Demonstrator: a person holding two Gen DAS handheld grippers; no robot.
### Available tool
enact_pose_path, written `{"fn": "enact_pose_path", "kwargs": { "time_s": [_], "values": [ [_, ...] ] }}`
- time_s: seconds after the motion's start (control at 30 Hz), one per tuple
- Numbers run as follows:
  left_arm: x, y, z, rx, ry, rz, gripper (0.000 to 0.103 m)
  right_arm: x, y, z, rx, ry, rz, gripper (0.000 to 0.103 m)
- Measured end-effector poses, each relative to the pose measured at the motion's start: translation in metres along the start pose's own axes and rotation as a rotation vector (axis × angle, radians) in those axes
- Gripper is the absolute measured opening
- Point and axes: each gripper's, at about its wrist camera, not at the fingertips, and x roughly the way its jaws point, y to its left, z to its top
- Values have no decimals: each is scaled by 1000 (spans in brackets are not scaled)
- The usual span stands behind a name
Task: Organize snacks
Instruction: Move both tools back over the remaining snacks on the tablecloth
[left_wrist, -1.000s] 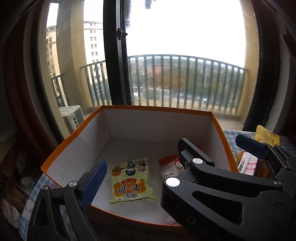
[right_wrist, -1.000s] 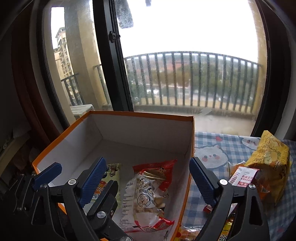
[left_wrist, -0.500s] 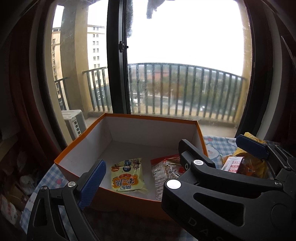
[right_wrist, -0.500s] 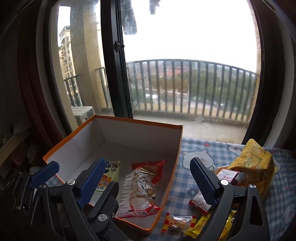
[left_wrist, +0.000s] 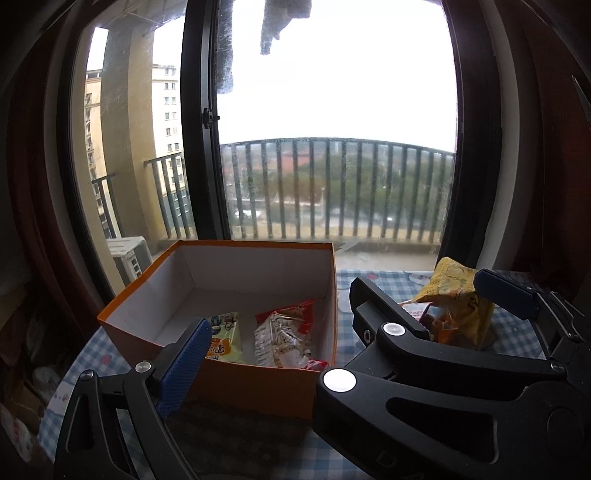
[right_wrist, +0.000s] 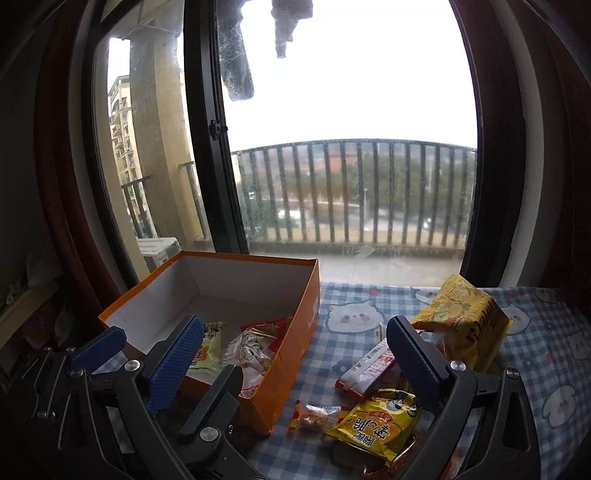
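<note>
The orange box (right_wrist: 295, 332), open-topped and white inside, stands at the left of the checked tablecloth (right_wrist: 354, 332), close to the window (right_wrist: 351, 110); its far half is bare, which leaves room for more. Two packets lie flat on its floor at the near end: a yellow-green packet (right_wrist: 208, 345) to the left and a red-and-clear packet (right_wrist: 255, 350) just beside it on the right, side by side and apparently not overlapping, which reads as deliberate placement. The remaining snacks sit loose on the cloth to the right of the box: a large yellow bag (right_wrist: 465, 321) farthest off, propped up on the others, a red-and-white carton (right_wrist: 369, 365) in front of it, a yellow noodle packet (right_wrist: 380, 421) nearest, and a small wrapped sweet (right_wrist: 314, 413) just left of that packet, near the box's corner. By this layout the sorting is judged early, with most items outside the box. The right gripper (right_wrist: 291, 365) is over the near right corner of the box, its jaws opening toward their widest; nothing is between the blue pads (right_wrist: 177, 358). The left gripper (left_wrist: 280, 332), seen in its own view before the box's near wall, also stands wide apart and holds nothing. Both tools point forward and downward over the work area, a posture judged suitable for choosing the next packet from the right-hand heap.
</note>
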Motion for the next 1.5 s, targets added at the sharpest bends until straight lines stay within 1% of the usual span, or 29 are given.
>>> {"fn": "enact_pose_path", "kwargs": {
  "time_s": [0.1, 0.2, 0.3, 0.43, 0.57, 0.7, 0.8, 0.93, 1.07, 1.2, 1.4, 1.5],
  "values": [
    [-4, -14, -5, 19, 6, -24, 96, -9, -9, -7, -32, 14, -7, 101],
    [-8, -26, -11, 26, 11, -54, 96, -21, -21, -14, -50, -7, -14, 101],
    [-10, -35, -15, 21, 20, -84, 96, -30, -30, -18, -67, -3, -29, 101],
    [-13, -50, -23, 26, 18, -109, 96, -38, -43, -23, -79, 11, 6, 101],
    [-13, -62, -30, 30, 17, -132, 96, -45, -55, -32, -87, 10, 13, 101],
    [-9, -74, -43, 38, 35, -160, 96, -50, -63, -44, -106, 11, -15, 101],
    [-4, -80, -53, 39, 53, -180, 96, -48, -69, -53, -110, 24, -38, 101],
    [1, -86, -65, 46, 75, -189, 96, -42, -78, -67, -84, 45, -48, 101],
    [9, -88, -73, 56, 95, -181, 96, -34, -85, -77, -61, 69, -45, 101],
    [22, -91, -80, 62, 131, -178, 96, -25, -92, -86, -32, 85, -52, 101],
    [36, -95, -95, 84, 171, -179, 96, -10, -103, -101, -10, 137, -55, 101],
    [47, -96, -96, 79, 196, -171, 96, -2, -107, -104, 2, 158, -50, 101]
  ]
}}
